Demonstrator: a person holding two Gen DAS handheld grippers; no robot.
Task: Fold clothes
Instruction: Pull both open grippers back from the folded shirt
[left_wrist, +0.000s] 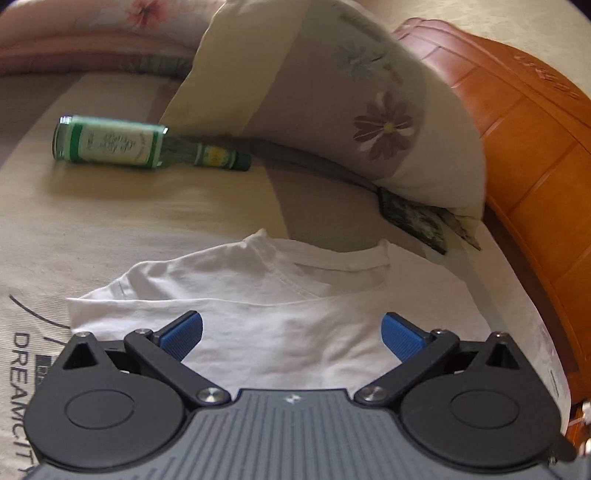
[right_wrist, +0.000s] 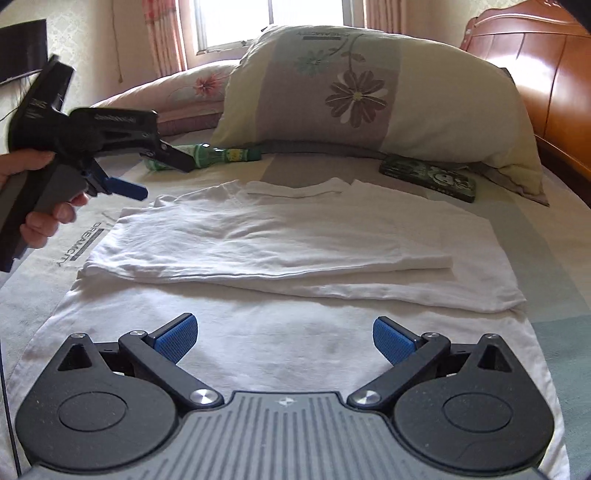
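1. Tongs first: the left gripper (left_wrist: 291, 334) and the right gripper (right_wrist: 285, 338) both stood spread wide, pinching nothing, above the white cotton T-shirt (right_wrist: 295, 236).
2. That shirt lay partly folded on the beige printed bedsheet (left_wrist: 55, 229).
3. Behind it leaned a floral pillow (right_wrist: 369, 96) against the orange wooden headboard (right_wrist: 546, 74), with a window (right_wrist: 273, 22) beyond.
4. A green glass bottle (left_wrist: 110, 142) lay on its side, its contents indiscernible.

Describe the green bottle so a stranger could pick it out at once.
Start at the big floral pillow leaning against the wooden headboard. At its foot, left of the dark green phone, the glass bottle lies on its side on the bedsheet. It alone is green glass, with a white label and green cap.
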